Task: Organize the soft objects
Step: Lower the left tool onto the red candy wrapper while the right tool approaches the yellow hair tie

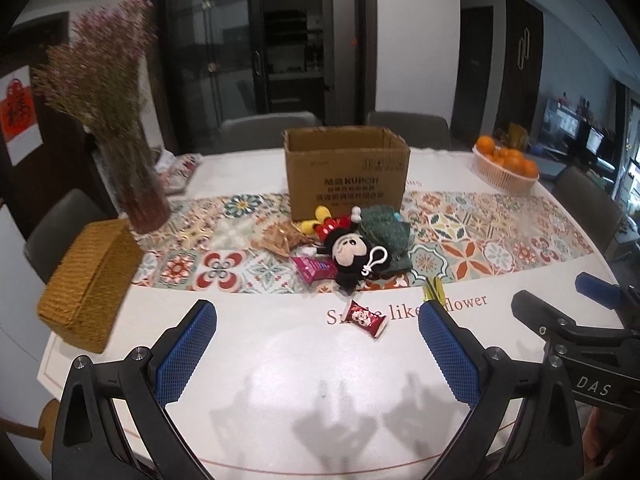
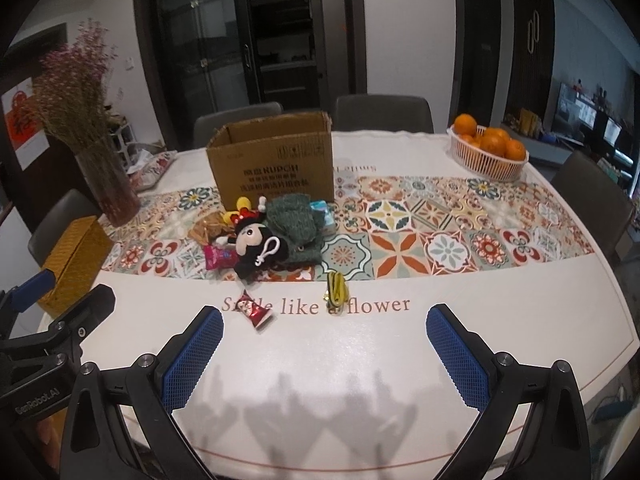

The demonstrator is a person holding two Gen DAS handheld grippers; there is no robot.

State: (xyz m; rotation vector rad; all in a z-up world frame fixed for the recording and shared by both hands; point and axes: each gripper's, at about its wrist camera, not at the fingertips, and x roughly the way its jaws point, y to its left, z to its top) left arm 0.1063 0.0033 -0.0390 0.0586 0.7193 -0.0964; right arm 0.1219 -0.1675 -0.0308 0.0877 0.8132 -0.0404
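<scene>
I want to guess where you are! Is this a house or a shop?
Most likely a home's dining room. A dining table with a patterned runner has chairs around it, a basket of oranges and a vase of dried flowers.

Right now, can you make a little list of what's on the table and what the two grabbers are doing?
box: open cardboard box, upright behind the pile
pile: mouse plush lying beside a green knit item
loose snacks: red candy wrapper, yellow wrapper
fruit: basket of oranges, far right
left gripper: open, empty
right gripper: open, empty
</scene>
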